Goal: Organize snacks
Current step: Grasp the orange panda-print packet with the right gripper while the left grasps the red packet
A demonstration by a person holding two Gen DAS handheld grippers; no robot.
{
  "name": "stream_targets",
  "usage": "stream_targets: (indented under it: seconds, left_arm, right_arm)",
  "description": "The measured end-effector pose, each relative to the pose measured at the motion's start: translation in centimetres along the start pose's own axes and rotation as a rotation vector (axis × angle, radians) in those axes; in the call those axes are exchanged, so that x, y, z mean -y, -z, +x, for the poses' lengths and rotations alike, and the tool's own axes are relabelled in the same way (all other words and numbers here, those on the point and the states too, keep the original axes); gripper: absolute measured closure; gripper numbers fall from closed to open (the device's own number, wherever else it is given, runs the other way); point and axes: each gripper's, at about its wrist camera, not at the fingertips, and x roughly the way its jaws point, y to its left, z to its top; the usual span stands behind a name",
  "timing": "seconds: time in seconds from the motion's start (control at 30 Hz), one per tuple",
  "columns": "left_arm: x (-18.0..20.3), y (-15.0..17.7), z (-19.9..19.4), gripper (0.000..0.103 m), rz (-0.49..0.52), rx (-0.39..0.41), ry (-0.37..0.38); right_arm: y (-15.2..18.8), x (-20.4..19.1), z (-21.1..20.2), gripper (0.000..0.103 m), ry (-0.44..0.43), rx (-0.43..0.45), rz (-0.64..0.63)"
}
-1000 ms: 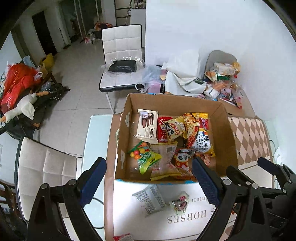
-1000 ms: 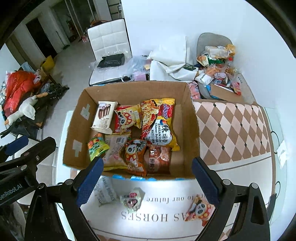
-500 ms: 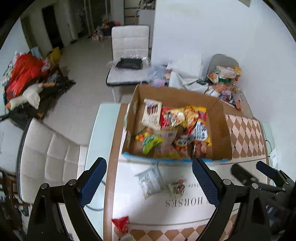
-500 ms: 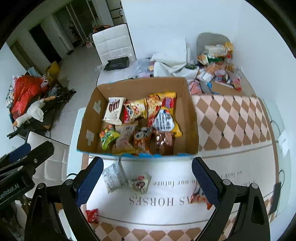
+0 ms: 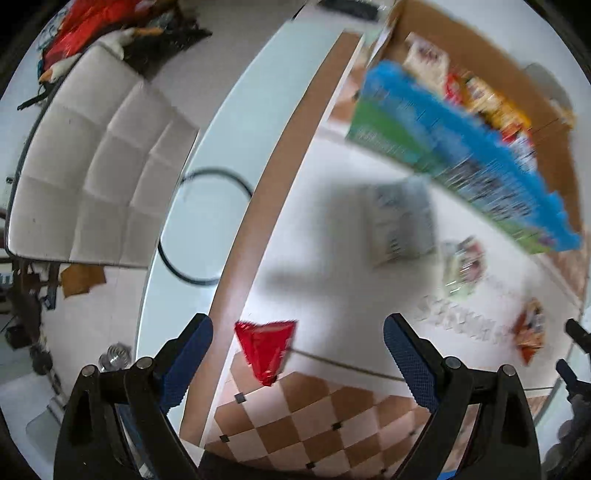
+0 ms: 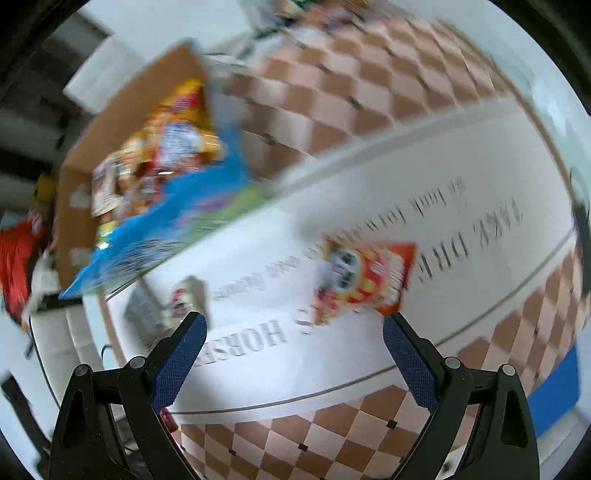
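Both views are motion-blurred. My left gripper [image 5: 297,332] is open and empty, low over the table, with a small red snack packet [image 5: 266,345] lying between its fingers. My right gripper [image 6: 293,334] is open and empty, just short of an orange panda snack bag [image 6: 360,278]. The cardboard box [image 5: 480,144] with a blue-green front, filled with several snack packs, stands at the far side; it also shows in the right wrist view [image 6: 147,206]. A grey-white packet [image 5: 402,218] and a small panda packet [image 5: 461,264] lie in front of the box.
The table [image 6: 369,125] has a brown-checked cloth with a white lettered band. A white padded chair [image 5: 92,158] stands left of the table. A black cable loop [image 5: 199,225] lies on the glass table edge. Red bags [image 5: 77,26] are on the floor beyond.
Both grippers have swung down and toward the table front, away from the box. The left now frames the red packet, the right the orange panda bag. Both stay open.
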Motion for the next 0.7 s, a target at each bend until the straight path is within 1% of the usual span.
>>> stream_targets:
  seconds: [0.07, 0.13, 0.2, 0.33, 0.4, 0.43, 0.47, 0.5, 0.53, 0.57, 0.63, 0.7]
  left_arm:
    - [-0.4, 0.6, 1.8, 0.008, -0.014, -0.041, -0.010]
    - [-0.7, 1.0, 3.1, 0.008, -0.036, -0.078, -0.004]
    - [-0.9, 1.2, 3.8, 0.008, -0.048, -0.095, -0.003]
    - [-1.3, 1.3, 4.3, 0.008, -0.058, -0.106, -0.011]
    - [-1.9, 1.4, 4.5, 0.008, -0.077, -0.118, -0.001]
    - [-2.1, 1.4, 4.5, 0.008, -0.082, -0.121, 0.001]
    - [-2.3, 1.4, 4.5, 0.008, -0.090, -0.123, 0.006]
    - [-2.6, 1.4, 4.5, 0.008, -0.098, -0.125, 0.008]
    - [-2.9, 1.5, 4.4, 0.008, -0.106, -0.127, 0.011]
    - [-3.2, 1.6, 4.4, 0.008, -0.111, -0.128, 0.016]
    - [-3.3, 1.8, 4.4, 0.008, -0.123, -0.140, 0.024]
    - [-4.1, 2.0, 5.1, 0.008, -0.128, -0.148, 0.027]
  right_arm:
    - [-0.6, 2.0, 1.7, 0.005, 0.017, -0.028, 0.059]
    - [-1.3, 3.7, 3.5, 0.005, 0.043, -0.050, 0.099]
    - [-2.0, 4.8, 5.4, 0.005, 0.055, -0.074, 0.127]
    - [-2.9, 5.4, 8.0, 0.005, 0.072, -0.110, 0.138]
    - [-3.3, 5.3, 9.3, 0.005, 0.080, -0.130, 0.130]
    - [-3.2, 5.2, 9.9, 0.009, 0.080, -0.141, 0.128]
    - [-3.0, 5.0, 10.4, 0.023, 0.074, -0.151, 0.122]
    - [-2.7, 4.7, 10.7, 0.024, 0.086, -0.158, 0.110]
    - [-2.5, 4.4, 10.6, 0.027, 0.094, -0.146, 0.089]
    - [-2.2, 4.0, 10.6, 0.033, 0.089, -0.143, 0.069]
    - [-0.8, 3.0, 11.0, 0.034, 0.083, -0.168, 0.022]
    - [0.6, 2.1, 11.4, 0.035, 0.081, -0.190, -0.025]
